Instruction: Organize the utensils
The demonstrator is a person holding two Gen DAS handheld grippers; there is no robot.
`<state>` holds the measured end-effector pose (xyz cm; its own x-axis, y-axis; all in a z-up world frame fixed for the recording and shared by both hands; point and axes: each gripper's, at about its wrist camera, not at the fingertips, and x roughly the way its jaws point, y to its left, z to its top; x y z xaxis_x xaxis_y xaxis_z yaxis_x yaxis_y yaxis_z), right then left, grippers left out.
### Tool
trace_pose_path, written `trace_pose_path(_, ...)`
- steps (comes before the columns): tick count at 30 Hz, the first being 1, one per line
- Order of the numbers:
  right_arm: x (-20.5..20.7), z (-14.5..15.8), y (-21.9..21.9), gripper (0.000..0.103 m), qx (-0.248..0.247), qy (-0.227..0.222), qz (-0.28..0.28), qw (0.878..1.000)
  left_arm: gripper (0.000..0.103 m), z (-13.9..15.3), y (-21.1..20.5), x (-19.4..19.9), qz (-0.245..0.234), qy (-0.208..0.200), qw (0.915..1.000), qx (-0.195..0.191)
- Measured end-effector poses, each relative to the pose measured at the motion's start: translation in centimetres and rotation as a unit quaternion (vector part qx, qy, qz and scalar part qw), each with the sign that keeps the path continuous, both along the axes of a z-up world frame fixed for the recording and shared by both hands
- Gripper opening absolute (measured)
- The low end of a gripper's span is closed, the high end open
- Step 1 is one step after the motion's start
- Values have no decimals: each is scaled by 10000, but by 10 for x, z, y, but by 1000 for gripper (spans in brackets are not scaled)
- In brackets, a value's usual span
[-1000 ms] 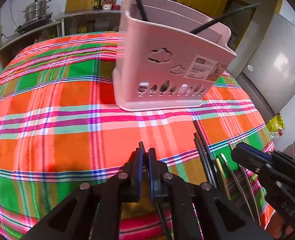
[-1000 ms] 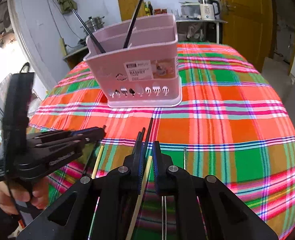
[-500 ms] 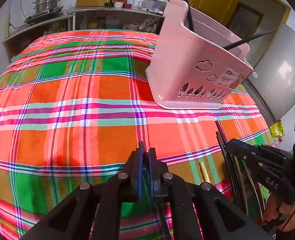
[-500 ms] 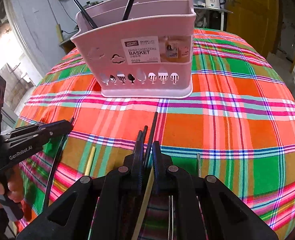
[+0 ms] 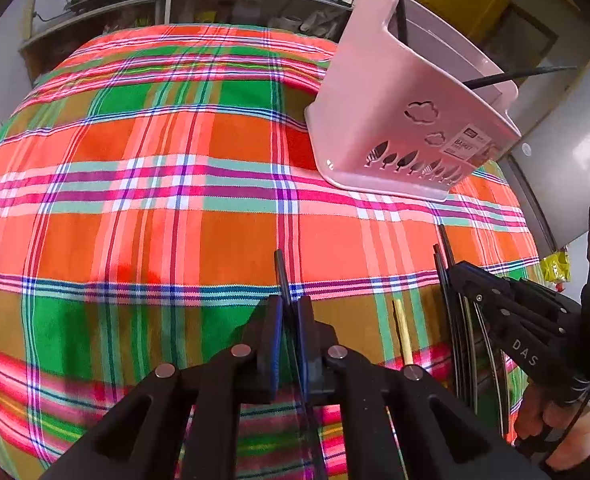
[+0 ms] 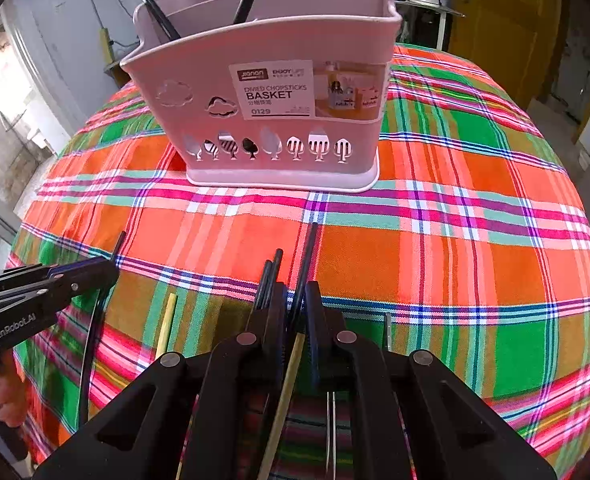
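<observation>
Left gripper (image 5: 289, 312) fingers clamped on black chopstick (image 5: 281, 270). Right gripper (image 6: 295, 300) fingers pinch dark chopstick (image 6: 309, 256). Pink basket (image 6: 271, 92) upright on plaid table (image 6: 435, 264); loose chopsticks (image 5: 455, 344) nearby.

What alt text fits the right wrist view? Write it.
The right gripper is shut on a black chopstick, pointing toward a pink basket standing on a plaid tablecloth. Loose chopsticks lie beneath it; the left gripper shows at left.

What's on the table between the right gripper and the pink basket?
In the right wrist view, only bare checked tablecloth lies between the right hand-held gripper and the pink basket, apart from the tip of the black chopstick it holds.
</observation>
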<state>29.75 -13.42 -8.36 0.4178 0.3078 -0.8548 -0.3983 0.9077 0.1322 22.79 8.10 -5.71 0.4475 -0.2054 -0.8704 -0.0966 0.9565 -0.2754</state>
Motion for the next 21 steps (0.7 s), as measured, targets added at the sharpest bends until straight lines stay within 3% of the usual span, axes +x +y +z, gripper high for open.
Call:
trace_pose_path(8,9,-2,9,7,-5,40,43,10000,6,0,-7,3,-12,-41,9998,172)
trace_pose_path(14,6,10,1,5,303,-47,-69,9995,5,4,-10,8,-63,-40,9998,158)
trace_pose_path(21,-5,46,-8,5,592,-367,-53,9976,4,47,-12,-1,-182,-513,9984,121)
